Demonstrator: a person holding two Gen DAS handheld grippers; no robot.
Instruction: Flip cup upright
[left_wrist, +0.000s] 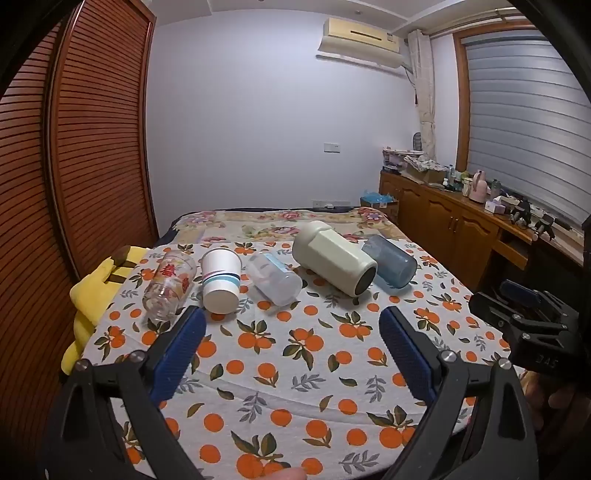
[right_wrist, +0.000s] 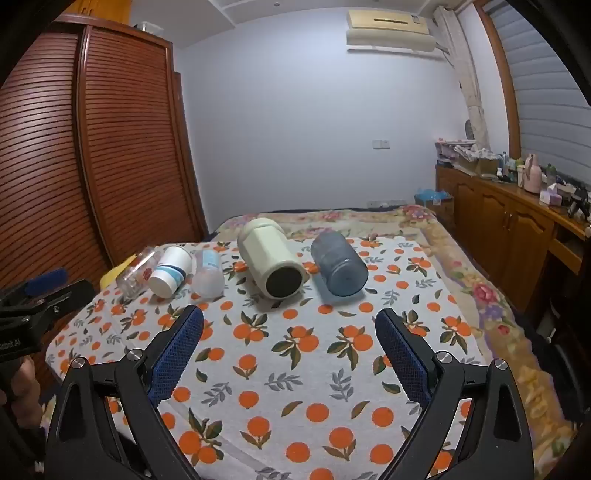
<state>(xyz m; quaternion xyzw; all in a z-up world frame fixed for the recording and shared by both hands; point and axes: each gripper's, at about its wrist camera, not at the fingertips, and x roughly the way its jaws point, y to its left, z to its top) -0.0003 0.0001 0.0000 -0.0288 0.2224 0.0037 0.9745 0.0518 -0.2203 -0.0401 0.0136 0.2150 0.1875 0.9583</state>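
Before both spread grippers, five cups (left_wrist: 334, 258) lie toppled.

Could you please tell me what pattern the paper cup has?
The paper cup is white with teal and dark blue stripes, clearest in the left wrist view.

Both wrist views low over the orange-print cloth (left_wrist: 295, 354), facing the back wall, sharing the toppled cups (right_wrist: 269, 258).
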